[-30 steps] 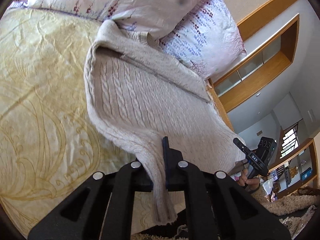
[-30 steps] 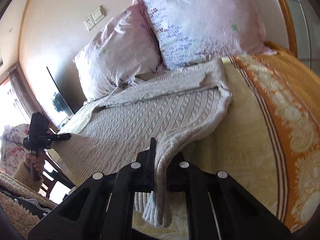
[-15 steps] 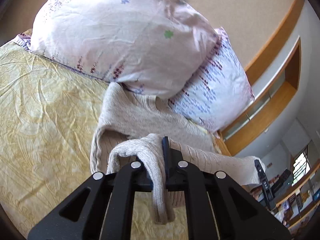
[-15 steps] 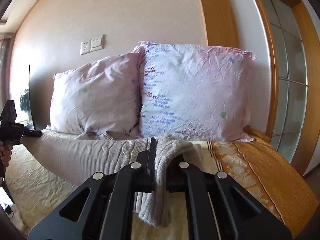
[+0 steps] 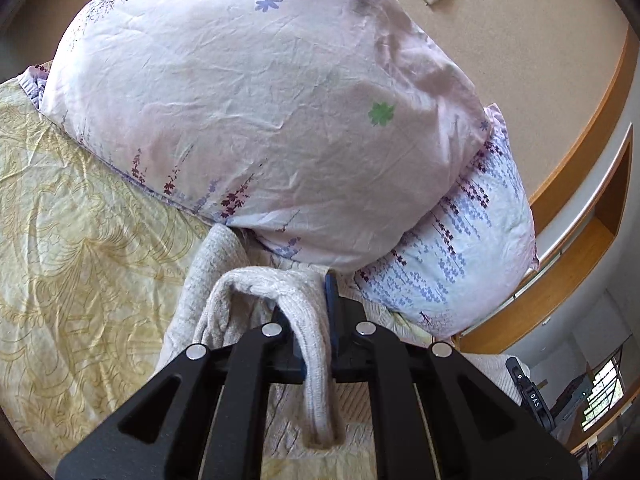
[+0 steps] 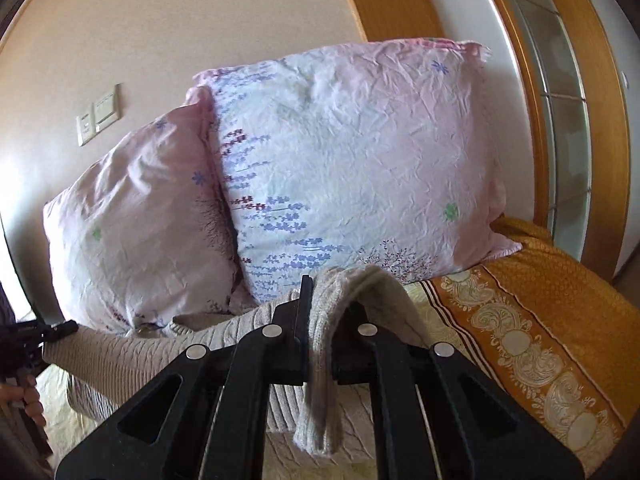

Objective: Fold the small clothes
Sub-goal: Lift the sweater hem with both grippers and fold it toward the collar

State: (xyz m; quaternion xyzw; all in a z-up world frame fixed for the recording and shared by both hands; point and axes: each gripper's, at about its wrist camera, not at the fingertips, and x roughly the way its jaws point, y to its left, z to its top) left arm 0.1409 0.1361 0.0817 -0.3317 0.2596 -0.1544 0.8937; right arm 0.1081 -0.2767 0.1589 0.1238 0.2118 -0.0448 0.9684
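The beige knit sweater lies on the bed, its far edge against the pillows, its near hem lifted. The left gripper has its jaws pinching a fold of the knit, whose end hangs down between them. The right gripper pinches another fold of the sweater the same way. Ahead of both jaws stand two floral pillows. No container is in view; the yellow bedspread carries an orange border right of the right jaws.

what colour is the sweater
Beige cable knit sweater, clearest in the right wrist view.
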